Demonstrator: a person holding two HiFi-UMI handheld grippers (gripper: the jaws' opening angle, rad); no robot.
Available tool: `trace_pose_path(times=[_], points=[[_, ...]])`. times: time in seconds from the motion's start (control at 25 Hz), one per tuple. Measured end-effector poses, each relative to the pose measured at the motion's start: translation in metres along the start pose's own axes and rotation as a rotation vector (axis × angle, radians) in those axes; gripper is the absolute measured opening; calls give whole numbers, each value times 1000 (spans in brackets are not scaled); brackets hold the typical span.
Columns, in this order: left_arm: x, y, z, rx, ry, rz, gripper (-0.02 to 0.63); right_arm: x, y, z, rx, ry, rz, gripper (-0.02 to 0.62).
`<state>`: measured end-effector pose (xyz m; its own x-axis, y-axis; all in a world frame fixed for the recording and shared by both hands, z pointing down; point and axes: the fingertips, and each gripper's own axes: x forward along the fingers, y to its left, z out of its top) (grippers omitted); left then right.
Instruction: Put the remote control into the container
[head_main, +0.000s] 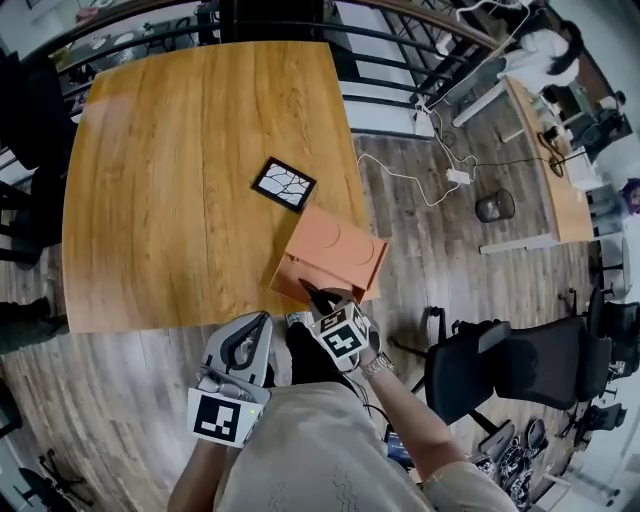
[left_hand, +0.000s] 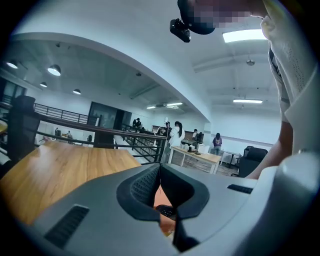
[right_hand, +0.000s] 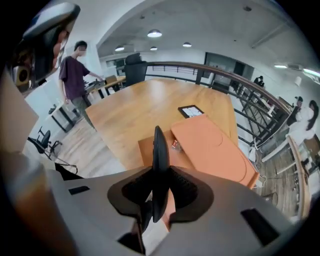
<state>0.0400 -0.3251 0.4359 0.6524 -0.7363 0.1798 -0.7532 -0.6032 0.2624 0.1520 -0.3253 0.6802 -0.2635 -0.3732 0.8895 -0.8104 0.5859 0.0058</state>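
The remote control (right_hand: 158, 147) is clamped in the right gripper (right_hand: 160, 172), whose jaws press on its two broad faces. In the right gripper view it shows edge-on as a thin black blade. Its long axis rises straight up the middle of the frame, and its free tip points at the orange container (right_hand: 215, 150) above it.

In the head view the remote control (head_main: 314, 293) is instead a short dark sliver slanting from lower right to upper left. It reaches out of the right gripper (head_main: 328, 305), just below frame centre, and its tip lies over the near edge of the container (head_main: 335, 255). This view also places the container at the right-hand near corner of the wooden table (head_main: 180, 150). A black-framed tile (head_main: 283, 184) lies flat just above and left of it.

The right gripper view shows a lower orange section at the container's left side. It holds a small item, too small to identify. A person (right_hand: 75, 72) stands at the upper left of that frame.

The left gripper (left_hand: 160, 170) has its jaws pressed together at the tips with nothing between them. A dark bit against orange shows through the gap lower down. In the head view the left gripper (head_main: 258, 328) sits at lower centre-left, off the table's near edge and beside the right one.
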Motion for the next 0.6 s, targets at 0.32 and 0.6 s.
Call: trace_pose_path(times=[0.32, 0.6], points=[[31, 15, -4, -7, 17, 178, 12, 57, -16, -26, -192, 188, 171, 115], [29, 32, -9, -51, 8, 281, 12, 81, -7, -39, -242, 293, 288, 115]])
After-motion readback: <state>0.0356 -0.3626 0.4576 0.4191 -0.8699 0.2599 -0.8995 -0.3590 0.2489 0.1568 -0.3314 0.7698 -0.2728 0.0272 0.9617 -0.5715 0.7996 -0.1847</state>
